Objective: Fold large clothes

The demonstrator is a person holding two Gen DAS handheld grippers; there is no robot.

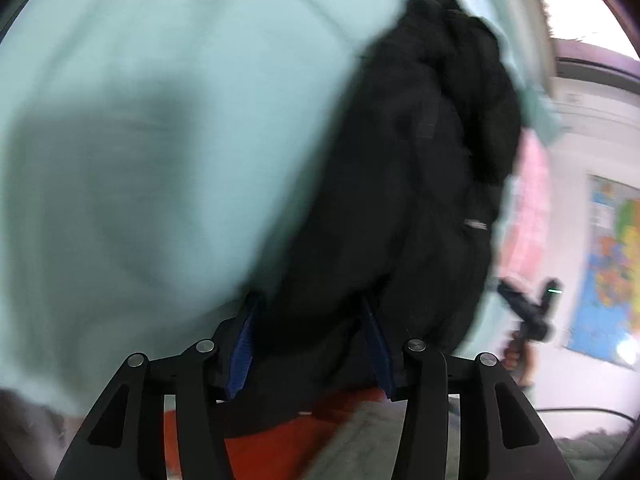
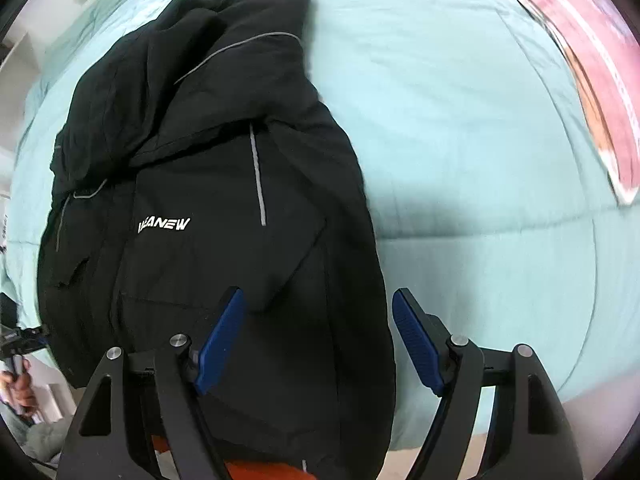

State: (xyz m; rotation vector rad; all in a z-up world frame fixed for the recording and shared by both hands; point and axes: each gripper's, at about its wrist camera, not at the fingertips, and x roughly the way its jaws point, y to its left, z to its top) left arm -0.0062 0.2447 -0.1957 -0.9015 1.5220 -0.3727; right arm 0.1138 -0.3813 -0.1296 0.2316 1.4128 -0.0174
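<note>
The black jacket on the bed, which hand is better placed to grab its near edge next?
Probably the left gripper: black jacket fabric already lies between its fingers. The right gripper hovers open above the hem.

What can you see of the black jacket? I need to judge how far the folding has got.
The black jacket lies on the pale green bedspread, roughly doubled lengthwise into a long heap. Its fabric looks smooth and slightly padded, with grey piping, a grey vertical stripe and white chest lettering. The collar end is bunched at the far side. The near hem lies between the open jaws of the left gripper; whether they touch it is unclear.
</note>
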